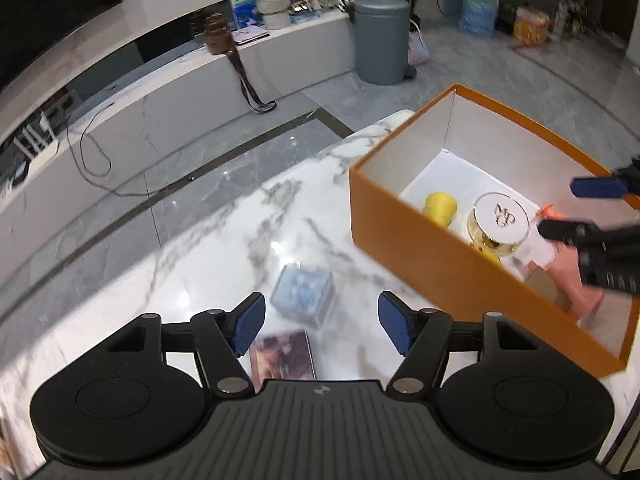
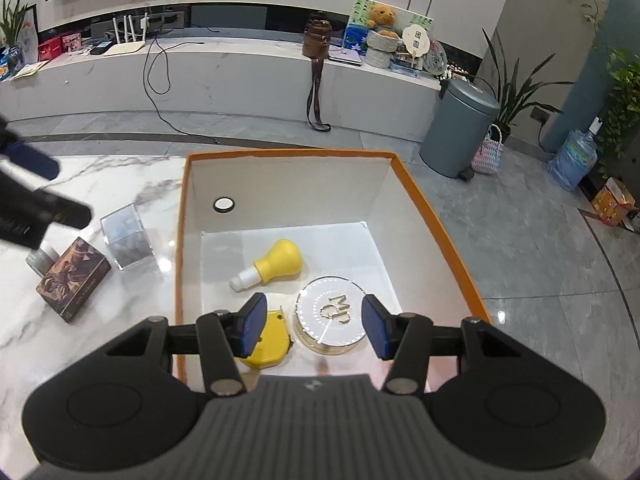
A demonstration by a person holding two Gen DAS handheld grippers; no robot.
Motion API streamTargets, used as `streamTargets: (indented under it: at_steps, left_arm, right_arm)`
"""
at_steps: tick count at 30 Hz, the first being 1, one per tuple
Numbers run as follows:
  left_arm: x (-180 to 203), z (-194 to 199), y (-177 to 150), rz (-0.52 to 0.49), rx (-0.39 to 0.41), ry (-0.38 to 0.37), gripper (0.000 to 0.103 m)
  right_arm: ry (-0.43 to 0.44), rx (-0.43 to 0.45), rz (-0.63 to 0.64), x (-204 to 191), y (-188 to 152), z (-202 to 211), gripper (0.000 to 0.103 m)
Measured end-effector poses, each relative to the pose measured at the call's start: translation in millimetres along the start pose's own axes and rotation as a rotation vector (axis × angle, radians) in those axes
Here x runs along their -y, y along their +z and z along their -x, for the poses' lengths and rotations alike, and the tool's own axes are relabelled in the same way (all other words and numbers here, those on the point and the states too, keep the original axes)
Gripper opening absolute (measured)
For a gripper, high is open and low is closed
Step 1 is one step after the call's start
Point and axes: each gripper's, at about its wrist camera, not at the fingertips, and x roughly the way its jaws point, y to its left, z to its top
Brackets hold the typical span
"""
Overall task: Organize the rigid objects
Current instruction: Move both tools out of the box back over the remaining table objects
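Note:
An orange box (image 2: 181,248) with a white inside stands on the marble table (image 2: 120,320). It holds a yellow bulb-shaped bottle (image 2: 276,264), a yellow flat object (image 2: 272,340) and a round gold jar with a silver lid (image 2: 332,316). My right gripper (image 2: 312,326) is open above the jar, holding nothing. My left gripper (image 1: 320,324) is open over a clear plastic case (image 1: 304,294) and a dark printed box (image 1: 282,356) on the table. The orange box (image 1: 440,264) sits to its right, and the right gripper (image 1: 584,208) reaches into it.
A small grey item (image 2: 40,260) lies beside the dark printed box (image 2: 74,278) and the clear case (image 2: 126,242). A grey bin (image 2: 460,124) stands on the floor beyond the table. A low white shelf (image 2: 240,76) runs along the far wall.

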Motion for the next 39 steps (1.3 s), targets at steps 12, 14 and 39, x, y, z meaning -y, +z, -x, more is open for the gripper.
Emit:
streamTargets:
  at_steps: [12, 14, 39]
  left_arm:
    - [-3, 16, -98, 0.105, 0.079, -0.046, 0.077]
    - [-3, 18, -109, 0.114, 0.076, -0.056, 0.077]
    - [30, 14, -195, 0.134, 0.201, -0.177, 0.084]
  right_arm:
    - [0.015, 0.015, 0.036, -16, 0, 2, 0.054]
    - [0.013, 0.021, 0.044, -21, 0, 2, 0.054]
    - [0.246, 0.127, -0.003, -81, -21, 26, 0.056]
